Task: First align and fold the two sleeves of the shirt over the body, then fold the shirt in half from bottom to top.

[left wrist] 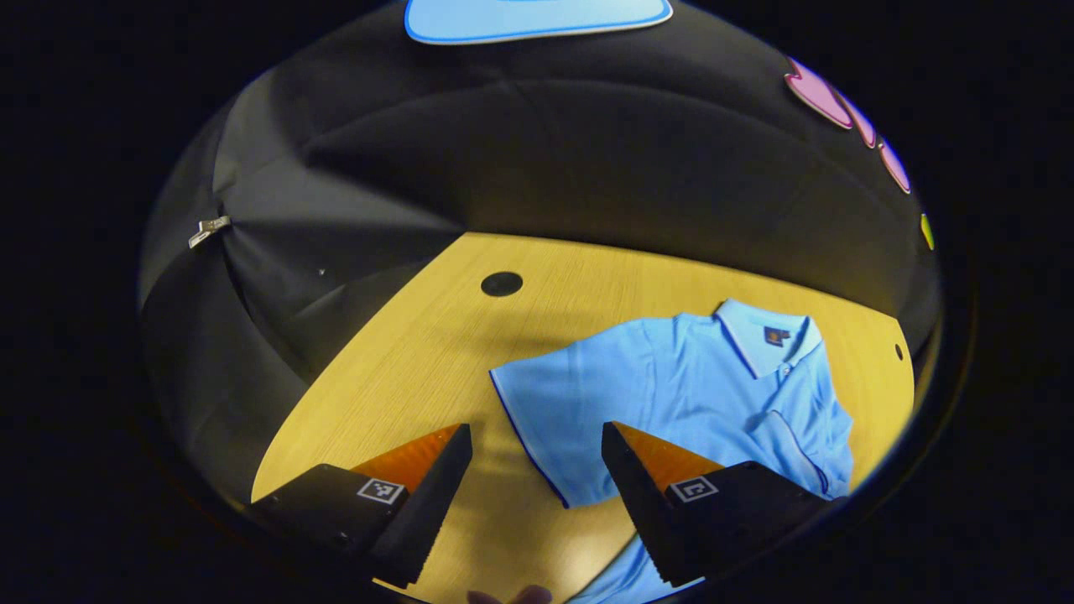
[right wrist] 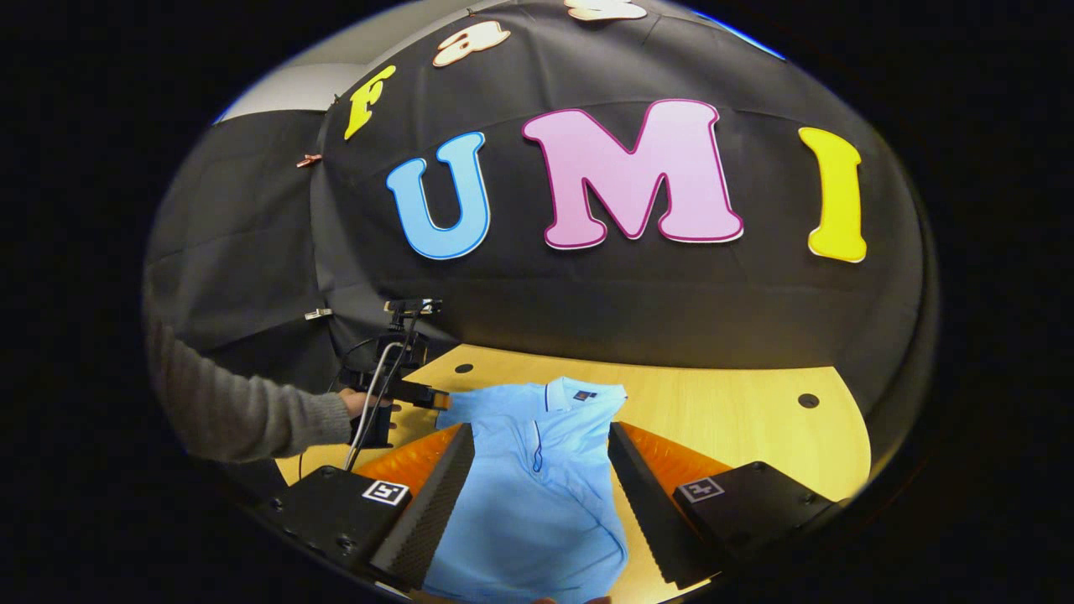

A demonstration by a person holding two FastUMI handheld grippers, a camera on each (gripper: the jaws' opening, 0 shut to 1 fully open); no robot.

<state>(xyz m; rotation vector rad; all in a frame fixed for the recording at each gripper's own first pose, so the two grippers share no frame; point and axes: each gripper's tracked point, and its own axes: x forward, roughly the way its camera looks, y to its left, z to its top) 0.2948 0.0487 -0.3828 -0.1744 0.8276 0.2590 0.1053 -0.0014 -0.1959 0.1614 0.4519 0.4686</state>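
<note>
Wooden and pale, the table stood before the black cloth wall of the booth, and on it lay the light blue shirt, flat, front up, with its collar toward the wall.

Its long axis ran from the collar down toward the person. In the right gripper view the body of the shirt lay straight between the two fingers of the right gripper, which stood wide apart and gripped nothing; I judged they hovered above the cloth, though I could not tell if they touched it. On this side the sleeve seemed already laid over the body, because a hem edge crossed the chest.

In the left gripper view one short sleeve was spread out flat to the side, and its dark-trimmed hem lay just ahead of, and between, the fingers of the left gripper. These fingers were also parted and held nothing. So the left gripper was the nearer one to the sleeve not yet folded, and the coming move, in my judgement, was to close on that hem and carry it across toward the placket.

The right gripper view also gave what the other did not: the left gripper from outside, low beside the shoulder of the shirt, held by a hand in a grey sleeve.
</note>
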